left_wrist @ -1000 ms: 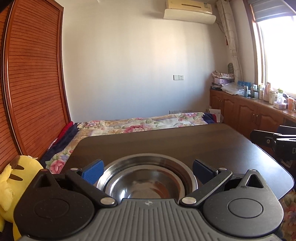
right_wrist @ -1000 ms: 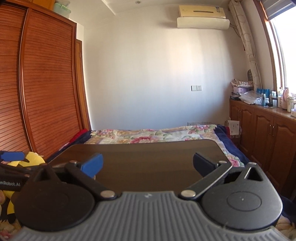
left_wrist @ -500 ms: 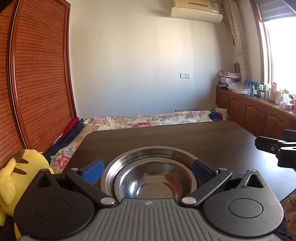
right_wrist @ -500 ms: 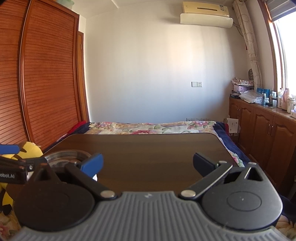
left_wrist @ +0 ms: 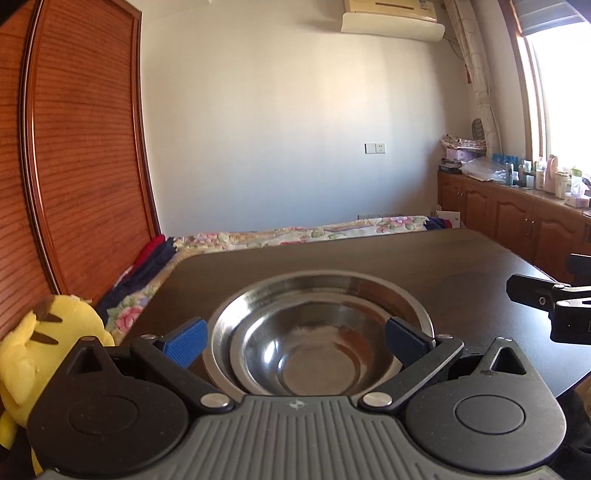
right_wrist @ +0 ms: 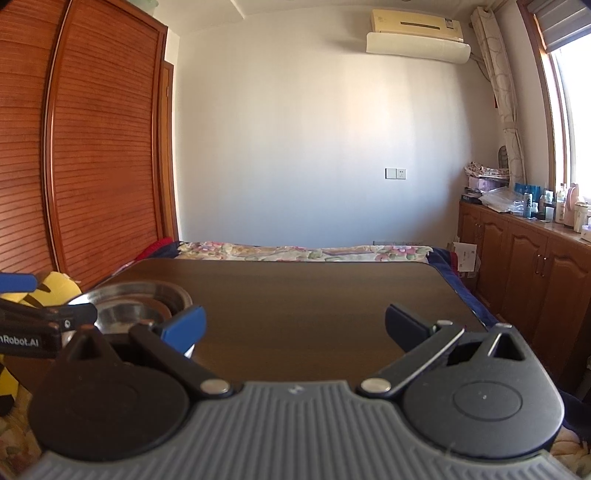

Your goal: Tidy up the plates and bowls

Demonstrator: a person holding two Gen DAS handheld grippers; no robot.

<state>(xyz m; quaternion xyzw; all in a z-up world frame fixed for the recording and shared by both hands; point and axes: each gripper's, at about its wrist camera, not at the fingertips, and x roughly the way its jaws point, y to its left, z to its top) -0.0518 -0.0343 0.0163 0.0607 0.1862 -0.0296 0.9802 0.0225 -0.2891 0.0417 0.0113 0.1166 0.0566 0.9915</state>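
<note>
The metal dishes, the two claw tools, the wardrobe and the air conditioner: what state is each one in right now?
Steel bowl: upright, empty, nested in the plate.
Steel plate: flat on the dark table, under the bowl.
Left gripper: open, fingers either side of the bowl, not gripping.
Right gripper: open, holding nothing.
Wardrobe doors: shut.
Air conditioner: cannot tell if it is running.

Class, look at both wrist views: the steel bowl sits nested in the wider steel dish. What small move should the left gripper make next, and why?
Probably ease the left gripper straight back from the bowl. Its fingers are spread wide to either side, gripping nothing, and the bowl already sits inside the dish on the table, so stacking looks done. The right gripper is open over bare table.
</note>
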